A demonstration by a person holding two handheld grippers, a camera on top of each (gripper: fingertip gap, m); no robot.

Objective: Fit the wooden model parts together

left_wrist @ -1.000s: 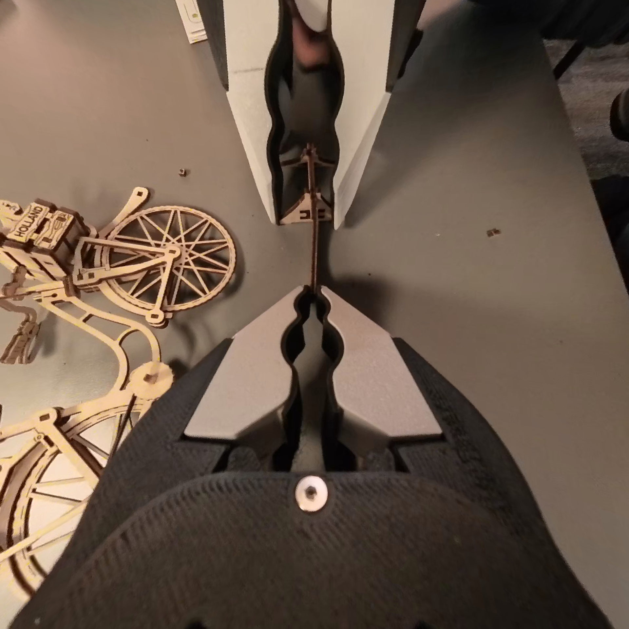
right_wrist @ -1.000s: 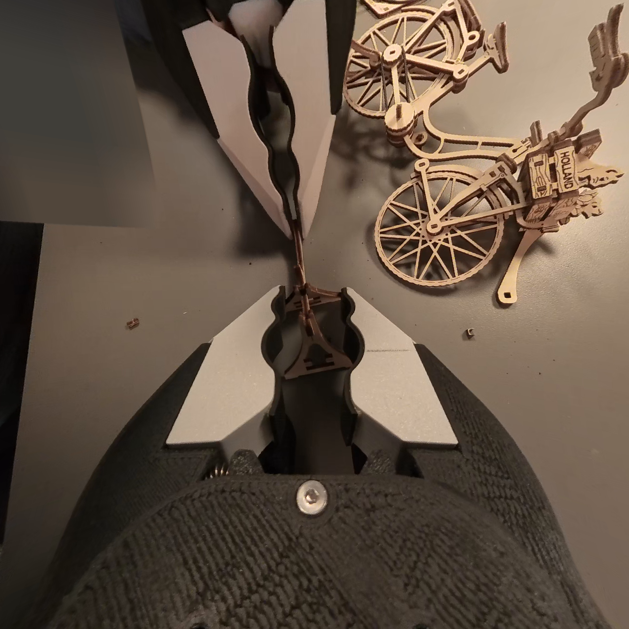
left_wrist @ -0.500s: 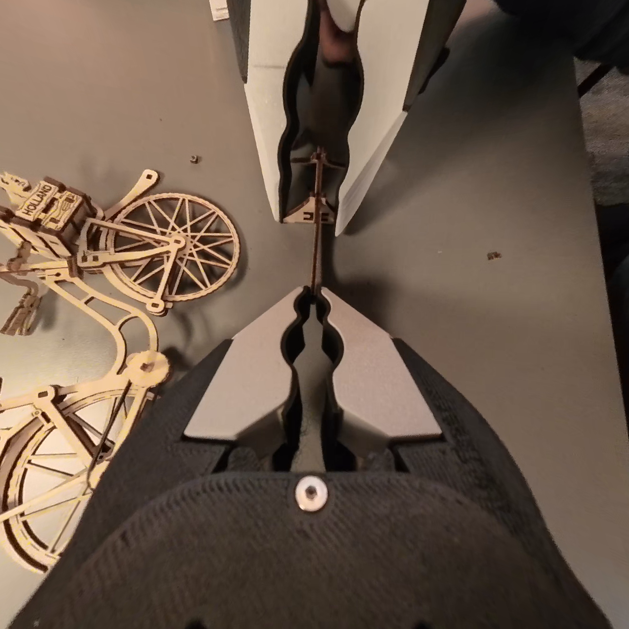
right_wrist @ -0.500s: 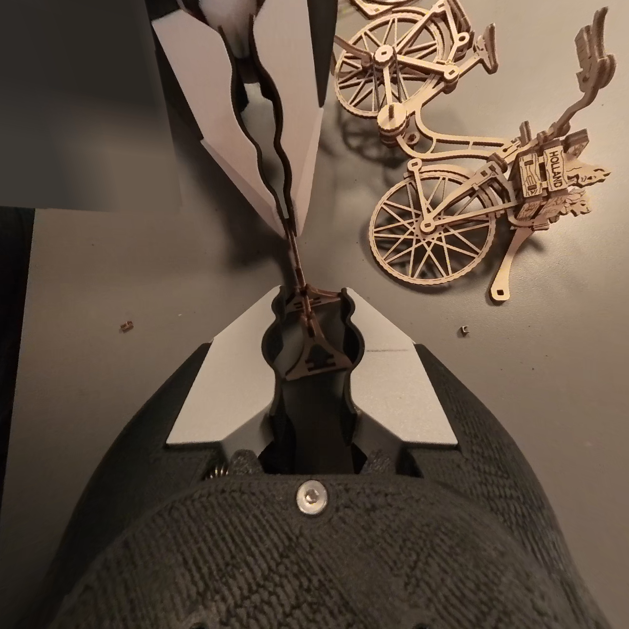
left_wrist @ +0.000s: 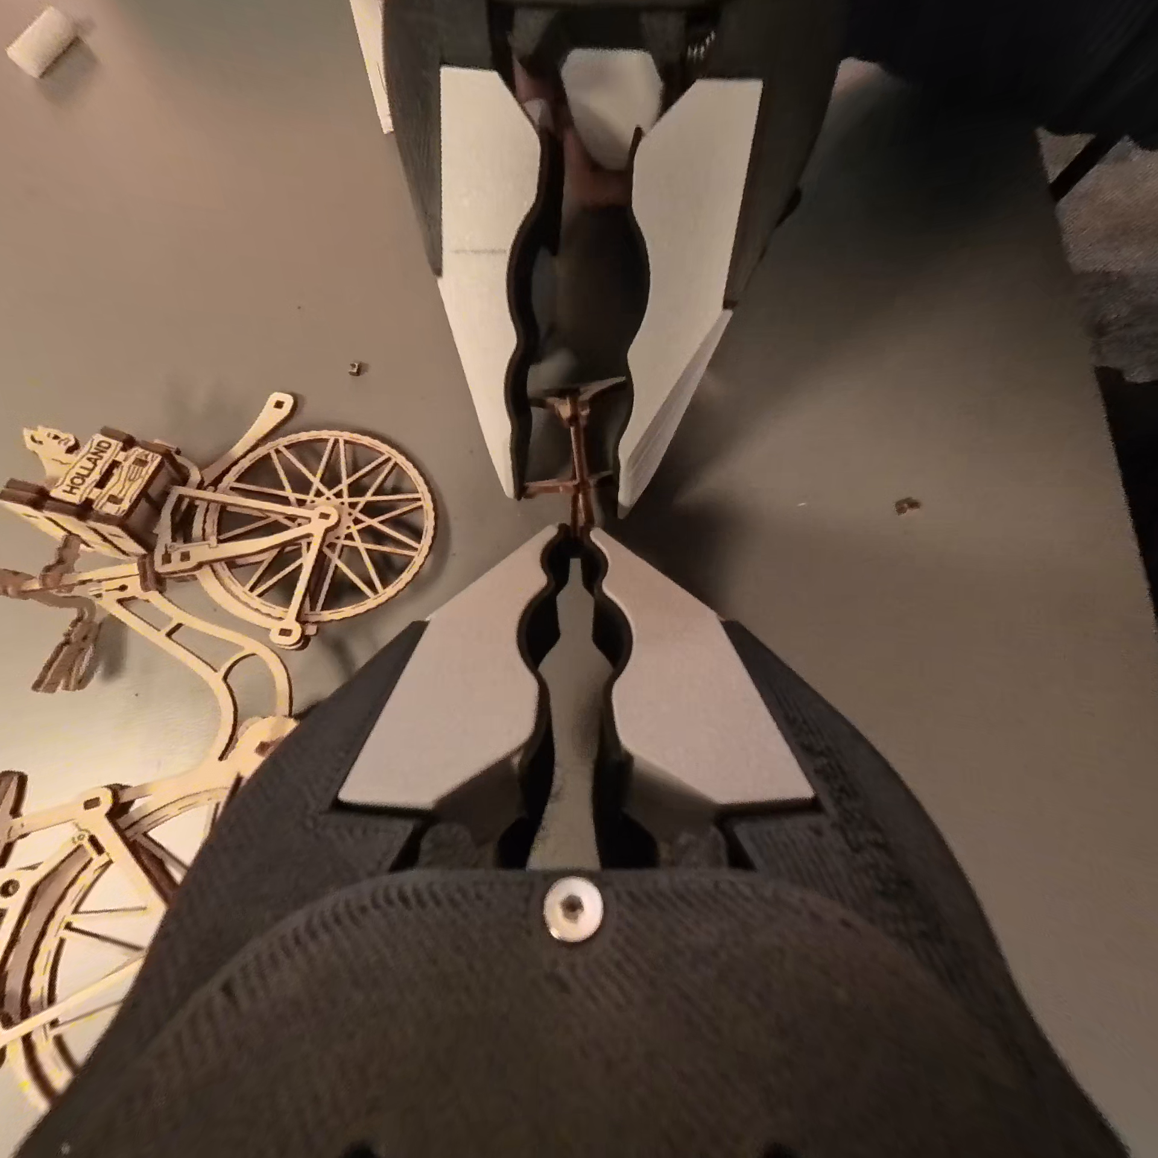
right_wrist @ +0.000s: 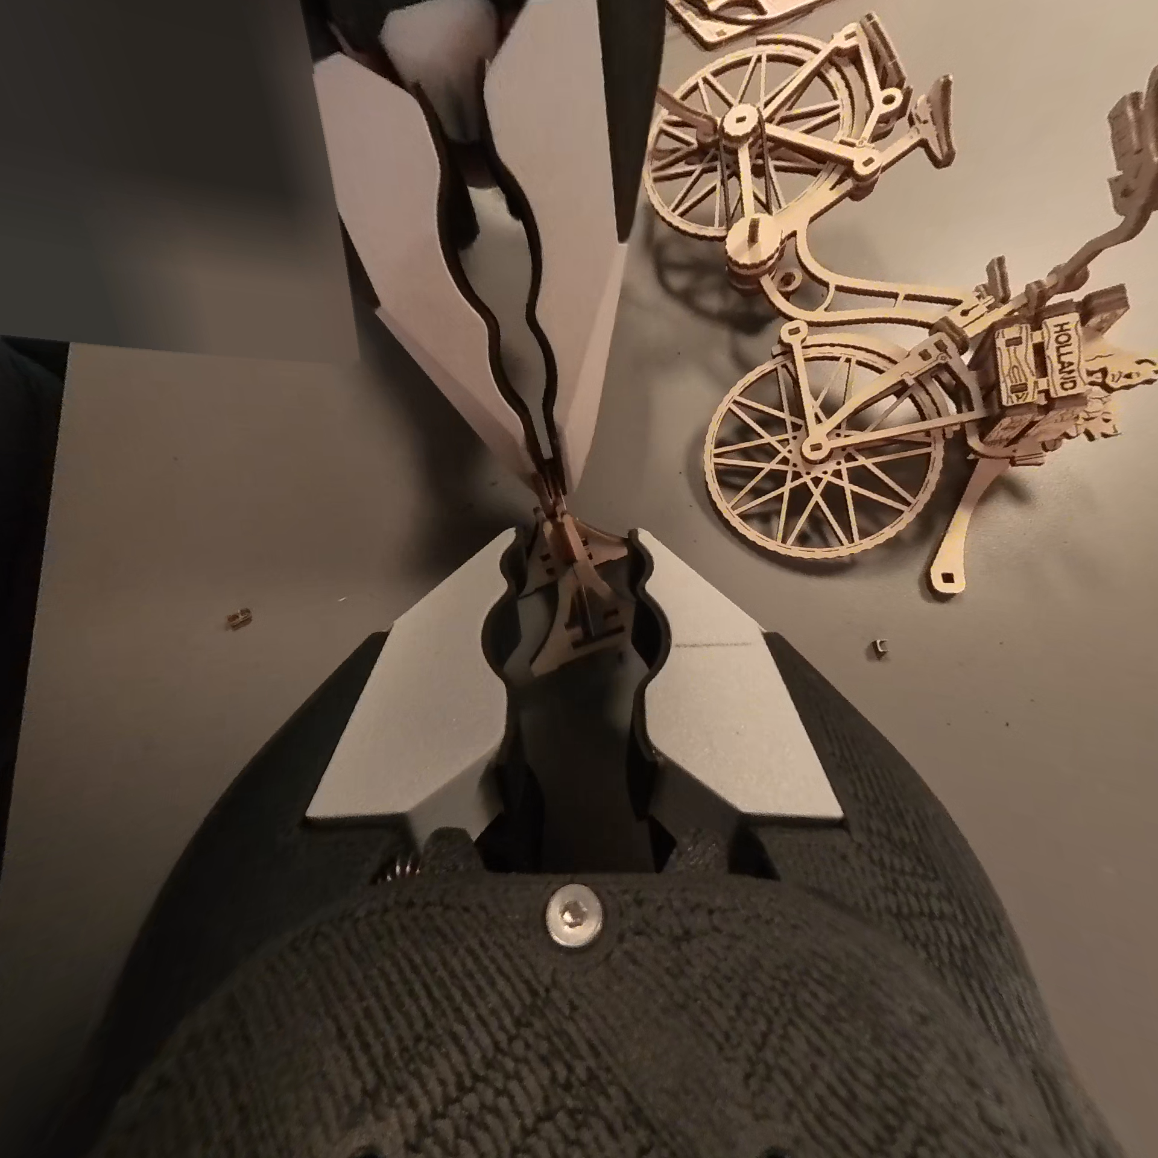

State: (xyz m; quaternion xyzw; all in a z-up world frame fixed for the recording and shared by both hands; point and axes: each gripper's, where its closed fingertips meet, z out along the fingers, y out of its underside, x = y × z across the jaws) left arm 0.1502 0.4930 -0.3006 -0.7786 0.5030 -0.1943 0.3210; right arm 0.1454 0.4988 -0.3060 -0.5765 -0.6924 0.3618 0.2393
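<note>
The 2 grippers face each other tip to tip above the grey table [left_wrist: 877, 626], nearly in line. Left gripper [left_wrist: 575, 540] is pinched almost closed, tips clamped on the thin edge of a flat wooden piece [left_wrist: 581, 511]. Right gripper [right_wrist: 573, 545] stands narrow but wider than the left, its wavy inner faces pressing both sides of a small wooden model part [right_wrist: 573, 601] w/ a flared, tower-like shape.

The long axis of the joined pieces runs straight from one gripper to the other; the flared base points back into the right gripper's throat, the narrow end toward the left gripper. In the left wrist view the part is seen mostly edge-on, so its outline is hard to read. Where the 2 pieces meet is tiny & dark; can't tell how far they're seated.

A finished wooden bicycle [right_wrist: 827, 451] lies flat on the table, well apart from the grippers, front wheel cut off at the frame edge in the left wrist view. A few small wood scraps [right_wrist: 239, 619] sit loose on the table. Upper left of the right wrist view is blurred out.
</note>
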